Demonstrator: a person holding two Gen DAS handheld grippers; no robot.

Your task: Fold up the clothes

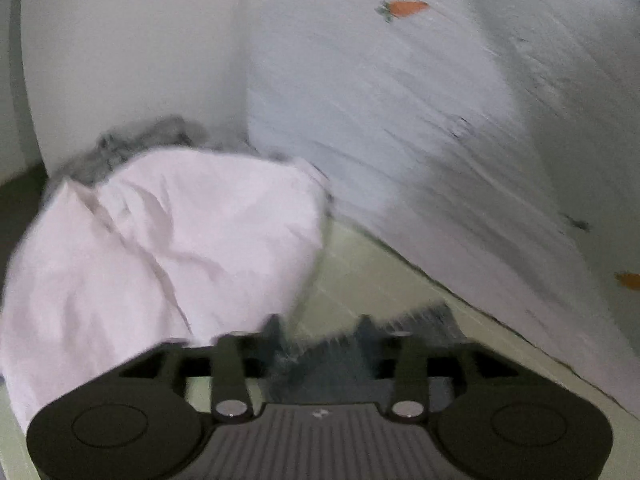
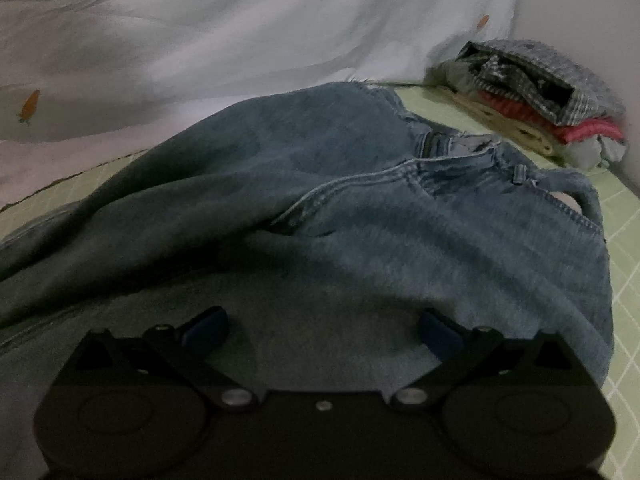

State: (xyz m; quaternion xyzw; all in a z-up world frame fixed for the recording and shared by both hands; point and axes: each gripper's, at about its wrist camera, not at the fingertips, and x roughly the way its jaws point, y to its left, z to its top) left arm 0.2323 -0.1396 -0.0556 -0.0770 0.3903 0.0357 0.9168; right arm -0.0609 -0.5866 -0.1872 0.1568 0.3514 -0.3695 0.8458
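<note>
Blue jeans (image 2: 360, 208) lie spread on the pale green checked sheet (image 2: 624, 280) in the right wrist view, waistband toward the far right. My right gripper (image 2: 324, 328) is open, its blue pads (image 2: 208, 326) wide apart just above the denim. In the left wrist view, my left gripper (image 1: 320, 336) is partly closed around a frayed denim hem (image 1: 332, 356) of the jeans; the view is blurred. A crumpled white garment (image 1: 160, 240) lies to its left.
A white quilt with carrot prints (image 1: 400, 100) rises behind and to the right; it also shows in the right wrist view (image 2: 200, 40). A stack of folded clothes (image 2: 540, 92) sits at the far right by the wall. A grey garment (image 1: 140, 144) lies behind the white one.
</note>
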